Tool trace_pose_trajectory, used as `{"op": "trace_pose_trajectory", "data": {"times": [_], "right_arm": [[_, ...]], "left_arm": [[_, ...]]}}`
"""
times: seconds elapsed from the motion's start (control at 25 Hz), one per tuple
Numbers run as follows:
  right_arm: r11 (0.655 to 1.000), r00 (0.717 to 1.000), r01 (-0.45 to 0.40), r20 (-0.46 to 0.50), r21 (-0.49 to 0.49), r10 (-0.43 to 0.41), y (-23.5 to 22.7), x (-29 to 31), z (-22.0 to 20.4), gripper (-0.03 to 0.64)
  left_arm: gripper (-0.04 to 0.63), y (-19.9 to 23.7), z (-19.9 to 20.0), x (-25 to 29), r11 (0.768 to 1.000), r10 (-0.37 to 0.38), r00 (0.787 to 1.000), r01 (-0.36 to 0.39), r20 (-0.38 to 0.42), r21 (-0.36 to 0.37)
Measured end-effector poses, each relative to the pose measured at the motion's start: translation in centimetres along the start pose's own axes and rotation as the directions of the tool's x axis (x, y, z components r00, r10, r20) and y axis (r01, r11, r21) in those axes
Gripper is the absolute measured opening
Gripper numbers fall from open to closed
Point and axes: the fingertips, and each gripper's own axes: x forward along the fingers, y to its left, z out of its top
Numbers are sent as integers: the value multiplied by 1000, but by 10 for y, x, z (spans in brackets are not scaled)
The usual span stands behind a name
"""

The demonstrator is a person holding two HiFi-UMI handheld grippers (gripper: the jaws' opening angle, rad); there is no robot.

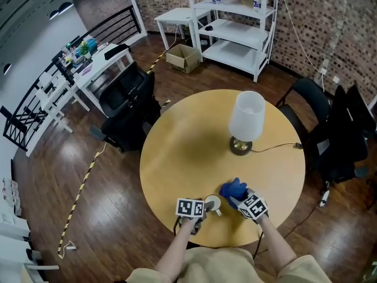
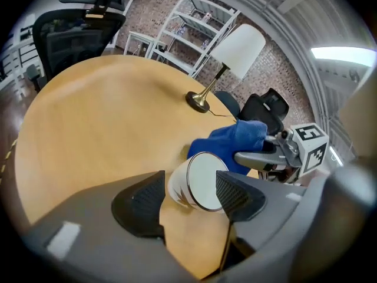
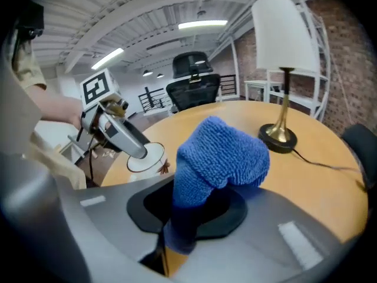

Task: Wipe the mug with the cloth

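**Left gripper.** The left gripper (image 2: 188,199) is closed on the mug (image 2: 202,180), with one pad on the outer wall and the other at the rim. The mouth faces the cloth side, which likely steadies the mug and presents it for wiping.

**Mug.** It is at the near edge of the round table (image 1: 188,146). Whether it rests on the top cannot be told.

**Right gripper.** The right gripper (image 3: 191,211) is clamped on the blue cloth (image 3: 221,155). A bunched wad stands beyond the jaws, just beside the mug, presumably as the wiping face.

**Lamp.** The lamp (image 1: 246,119) stands well apart.
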Motion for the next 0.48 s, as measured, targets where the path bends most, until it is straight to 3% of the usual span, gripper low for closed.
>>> {"op": "trace_pose_trajectory", "data": {"times": [0.08,0.16,0.24,0.36,0.48], "right_arm": [[989,995,-73,-70,-125,64,0,16,1,74],[964,983,-145,-140,-223,116,3,29,1,74],[936,969,-204,-196,-288,150,5,38,1,74],[902,952,-270,-235,-336,198,13,45,7,74],[880,935,-326,-257,-346,246,30,49,11,74]], "left_arm": [[235,1,-3,9,1000,6,999,-5,-38,22],[134,4,-5,13,1000,7,999,-5,-52,23],[100,5,-3,14,1000,-17,999,17,-47,18],[65,13,-1,13,995,-28,997,34,-65,94],[29,34,-2,11,996,-18,998,23,-58,82]]}}
